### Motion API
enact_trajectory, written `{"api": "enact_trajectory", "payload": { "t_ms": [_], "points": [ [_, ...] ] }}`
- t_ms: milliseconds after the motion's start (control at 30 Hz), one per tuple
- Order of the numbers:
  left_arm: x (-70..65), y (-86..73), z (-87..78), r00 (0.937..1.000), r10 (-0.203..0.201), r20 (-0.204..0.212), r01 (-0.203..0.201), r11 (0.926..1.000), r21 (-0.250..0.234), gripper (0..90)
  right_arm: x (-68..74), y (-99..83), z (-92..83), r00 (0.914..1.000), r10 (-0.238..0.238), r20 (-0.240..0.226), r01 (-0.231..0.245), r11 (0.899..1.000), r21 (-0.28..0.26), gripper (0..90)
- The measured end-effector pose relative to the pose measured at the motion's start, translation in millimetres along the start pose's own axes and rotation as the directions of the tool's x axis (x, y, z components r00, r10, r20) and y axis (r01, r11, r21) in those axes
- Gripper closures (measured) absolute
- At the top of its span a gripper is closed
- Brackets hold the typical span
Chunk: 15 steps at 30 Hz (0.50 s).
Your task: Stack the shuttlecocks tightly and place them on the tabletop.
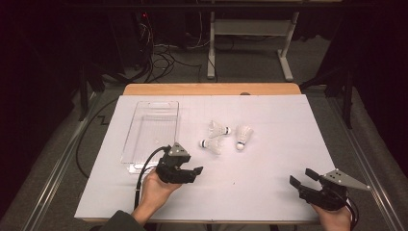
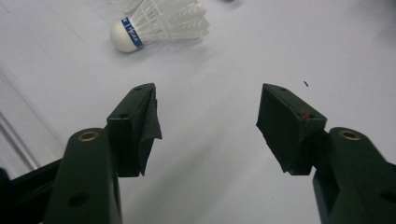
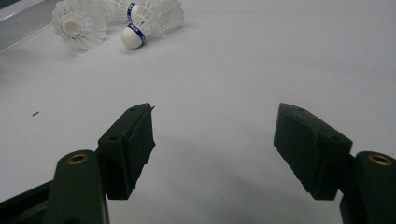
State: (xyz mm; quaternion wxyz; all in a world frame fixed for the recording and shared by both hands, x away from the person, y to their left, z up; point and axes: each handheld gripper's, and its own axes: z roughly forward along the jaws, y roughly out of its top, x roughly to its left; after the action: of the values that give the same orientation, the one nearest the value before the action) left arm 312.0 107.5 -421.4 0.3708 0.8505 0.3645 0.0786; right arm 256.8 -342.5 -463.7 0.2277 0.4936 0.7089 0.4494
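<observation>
Three white shuttlecocks (image 1: 225, 136) (blue-banded corks) clustered mid-desk, clear plastic tray (image 1: 153, 134) toward the desk's left edge, my left gripper (image 1: 188, 172) wide open and empty beside its near end, my right gripper (image 1: 302, 178) gaping, empty, near-right corner.

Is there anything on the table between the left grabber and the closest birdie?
No. In the left gripper view, bare white table runs from the open left gripper up to the nearest shuttlecock. The high view shows that same gap bare.

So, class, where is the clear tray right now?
In the high view, the tray lies at the table's left, beyond the left claw and left of the shuttlecocks.
</observation>
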Motion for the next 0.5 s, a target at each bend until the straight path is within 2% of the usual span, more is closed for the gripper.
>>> {"api": "enact_trajectory", "payload": {
  "t_ms": [500],
  "points": [
    [2.2, -16.0, -7.1, 0.9998, -0.022, 0.006, 0.022, 0.9997, -0.015, 38.7, 0.0, -0.1, 0.0, 1.0, 0.003, 0.002, -0.003, 1.0, 0.001, 29.4]
  ]
}}
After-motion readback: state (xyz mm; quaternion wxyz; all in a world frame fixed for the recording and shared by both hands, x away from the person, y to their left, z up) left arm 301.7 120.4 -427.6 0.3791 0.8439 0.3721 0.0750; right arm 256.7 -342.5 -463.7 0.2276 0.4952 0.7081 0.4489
